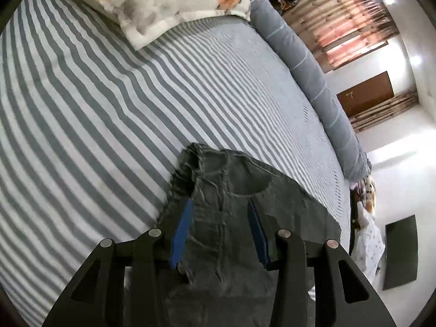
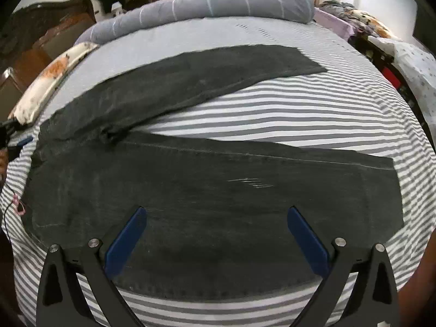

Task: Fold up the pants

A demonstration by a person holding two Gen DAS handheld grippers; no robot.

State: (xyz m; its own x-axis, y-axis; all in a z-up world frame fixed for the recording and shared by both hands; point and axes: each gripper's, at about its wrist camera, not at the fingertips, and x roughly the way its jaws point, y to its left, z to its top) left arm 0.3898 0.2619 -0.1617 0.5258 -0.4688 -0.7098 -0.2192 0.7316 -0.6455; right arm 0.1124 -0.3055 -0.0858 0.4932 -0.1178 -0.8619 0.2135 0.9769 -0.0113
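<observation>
In the left wrist view, my left tool (image 1: 218,226) sat nearest the lens, its two blue-padded black fingers (image 1: 181,234) clamped on a bunched fold of the dark grey denim pants (image 1: 226,190). The fabric filled the gap between the pads and draped down toward the camera. The gathered end of the cloth rose above the grey-and-white striped bed sheet (image 1: 95,109).

In the right wrist view, my right tool (image 2: 215,234) stood with its blue pads (image 2: 128,239) wide apart above the nearer trouser leg. Nothing was gripped between them; whether the tips touched the cloth, I could not tell.

The pants (image 2: 190,185) lay flat across the bed sheet (image 2: 286,109), legs spread in a V and running to the right. The farther leg angled up toward the rolled grey bolster with thin white lines (image 2: 204,5) at the far edge of the bed. The waist end lay at the left, where the blue tip of the left tool (image 2: 26,140) showed at the frame edge.

A white pillow with orange and grey blotches (image 1: 163,0) rested on the sheet, clear of the pants.
</observation>
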